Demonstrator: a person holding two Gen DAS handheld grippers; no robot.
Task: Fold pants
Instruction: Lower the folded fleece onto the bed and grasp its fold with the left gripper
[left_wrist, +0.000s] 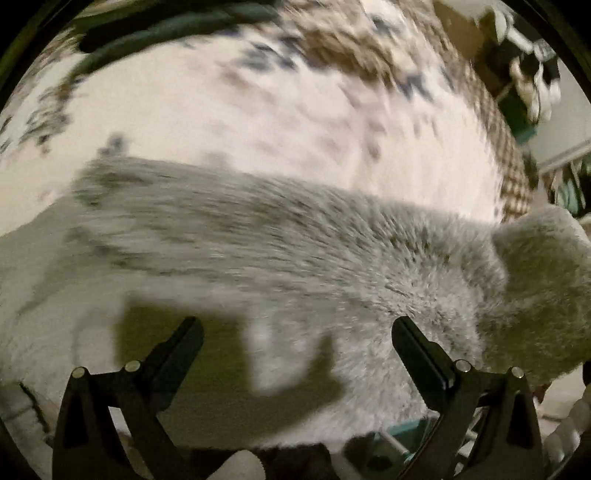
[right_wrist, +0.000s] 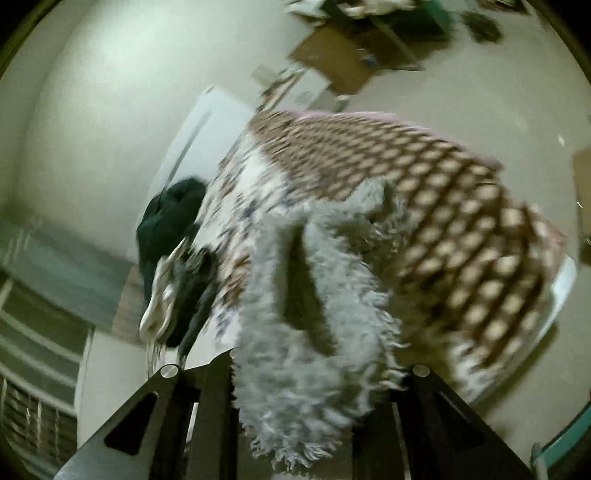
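Observation:
The pants are grey and fluffy. In the left wrist view they lie stretched across a patterned bed cover. My left gripper is open just above the grey fabric, its shadow falling on it, and holds nothing. In the right wrist view my right gripper is shut on a bunch of the fluffy pants, which covers the fingertips and is lifted above the bed. The view is blurred by motion.
The bed cover has a brown checked border and a white flowered middle. Dark clothes lie at its far edge. A cardboard box and clutter stand on the floor beyond. A dark green item lies at the bed's far side.

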